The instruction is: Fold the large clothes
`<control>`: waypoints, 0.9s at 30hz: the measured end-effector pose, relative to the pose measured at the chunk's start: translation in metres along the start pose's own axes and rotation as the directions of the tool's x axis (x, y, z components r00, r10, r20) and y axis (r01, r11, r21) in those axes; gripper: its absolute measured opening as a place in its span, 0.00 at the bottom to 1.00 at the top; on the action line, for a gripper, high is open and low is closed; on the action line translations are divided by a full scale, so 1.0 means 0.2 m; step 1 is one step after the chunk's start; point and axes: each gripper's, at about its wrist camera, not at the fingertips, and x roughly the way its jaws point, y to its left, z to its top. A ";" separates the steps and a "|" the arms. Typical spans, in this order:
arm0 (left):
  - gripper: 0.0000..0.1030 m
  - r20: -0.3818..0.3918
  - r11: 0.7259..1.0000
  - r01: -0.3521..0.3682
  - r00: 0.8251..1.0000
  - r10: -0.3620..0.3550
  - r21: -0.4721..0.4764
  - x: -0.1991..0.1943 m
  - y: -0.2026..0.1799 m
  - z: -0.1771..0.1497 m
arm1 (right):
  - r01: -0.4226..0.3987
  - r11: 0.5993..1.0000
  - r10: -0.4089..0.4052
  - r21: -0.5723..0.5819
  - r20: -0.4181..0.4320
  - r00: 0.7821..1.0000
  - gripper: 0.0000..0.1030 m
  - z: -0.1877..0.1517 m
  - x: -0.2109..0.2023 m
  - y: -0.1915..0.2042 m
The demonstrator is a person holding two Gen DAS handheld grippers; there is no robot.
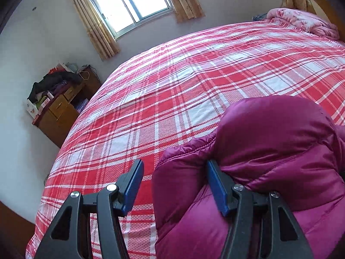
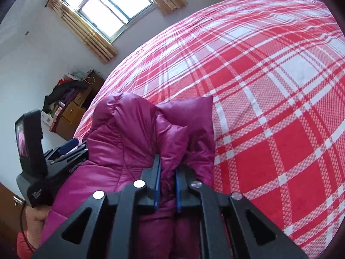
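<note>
Left wrist view: the left gripper [image 1: 174,185] stands about half open over the near edge of the bed [image 1: 194,75]. Its left blue pad hangs over bare plaid sheet; its right pad [image 1: 216,187] lies against a puffed fold of the jacket [image 1: 269,151], and some jacket edge bulges into the gap, but the two pads do not press on it. The jacket, a magenta quilted one, lies heaped at the bed's near edge, toward the near right corner in this view, with a rounded bulge rising behind the gripper. At the far right corner of the bed lies a pink quilt [image 1: 301,19]. Beyond the far edge a window [image 1: 129,2] with tan curtains lets in daylight, and a wooden cabinet [image 1: 62,108] piled with clutter stands by the left edge.

Right wrist view: the right gripper [image 2: 167,185] is nearly closed, its jaws pinching a ridge of jacket [image 2: 133,133] fabric between the blue pads. The jacket sits at the near left part of the bed [image 2: 269,86], folded over itself, with a flat corner sticking up behind the gripper. At the left the other gripper's body and small screen [image 2: 23,138] show, held by a hand [image 2: 35,218] low in the corner.
</note>
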 end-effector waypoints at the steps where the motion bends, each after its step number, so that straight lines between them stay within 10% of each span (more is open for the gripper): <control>1: 0.59 0.004 1.000 0.000 1.000 0.000 0.002 0.01 0.00 0.00 | 0.004 1.000 -0.004 -0.005 -0.004 1.000 0.09 0.00 0.01 0.00; 10: 0.59 0.027 1.000 -0.008 1.000 0.008 0.019 0.03 -0.01 -0.03 | 0.000 1.000 -0.001 -0.003 -0.027 1.000 0.09 0.03 0.04 0.01; 15: 0.59 0.013 0.989 0.144 0.990 -0.144 -0.029 -0.12 0.15 -0.10 | 0.040 0.997 -0.040 -0.066 0.003 0.999 0.15 0.00 -0.09 0.05; 22: 0.59 0.025 0.976 0.194 0.981 -0.192 -0.099 -0.38 0.29 -0.24 | 0.161 0.973 -0.132 -0.163 0.175 0.976 0.23 -0.16 -0.47 0.19; 27: 0.59 0.047 0.963 0.248 0.969 -0.244 -0.106 -0.56 0.30 -0.34 | 0.117 0.966 -0.083 -0.231 0.149 0.985 0.23 -0.35 -0.57 0.29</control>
